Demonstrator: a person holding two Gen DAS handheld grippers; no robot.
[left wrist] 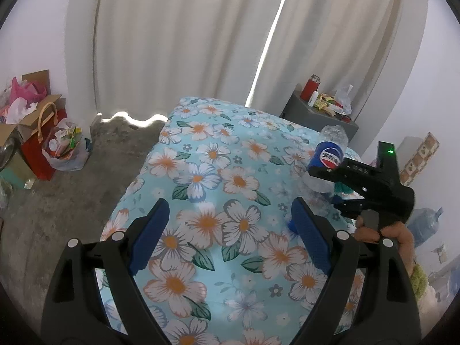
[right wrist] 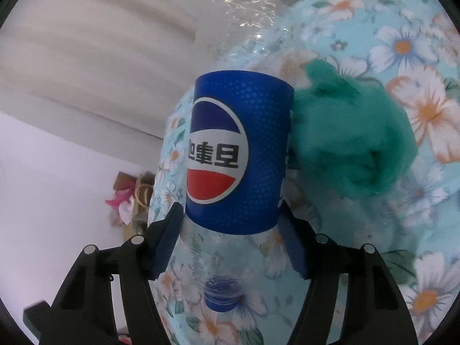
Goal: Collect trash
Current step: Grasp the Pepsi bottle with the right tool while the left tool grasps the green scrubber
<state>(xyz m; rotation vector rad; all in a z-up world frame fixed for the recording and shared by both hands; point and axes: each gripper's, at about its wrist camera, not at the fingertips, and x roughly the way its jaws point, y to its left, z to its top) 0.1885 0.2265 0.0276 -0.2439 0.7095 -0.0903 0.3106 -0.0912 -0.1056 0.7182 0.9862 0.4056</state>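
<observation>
An empty clear plastic Pepsi bottle point(right wrist: 235, 155) with a blue label is held in my right gripper point(right wrist: 230, 230), cap toward the camera. The jaws press its lower body just below the label. In the left wrist view the bottle point(left wrist: 327, 155) is lifted above the floral bed point(left wrist: 218, 189), at the right, with the right gripper point(left wrist: 325, 174) on it. A crumpled green tissue point(right wrist: 350, 143) lies on the bed beside the bottle. My left gripper point(left wrist: 230, 224) is open and empty above the bedspread.
A plastic bag of trash point(left wrist: 67, 149), a red bag and boxes stand on the floor at the left. A grey bedside cabinet point(left wrist: 316, 115) holds a red flask and wrappers. Curtains hang behind. A water jug point(left wrist: 425, 224) stands at the right.
</observation>
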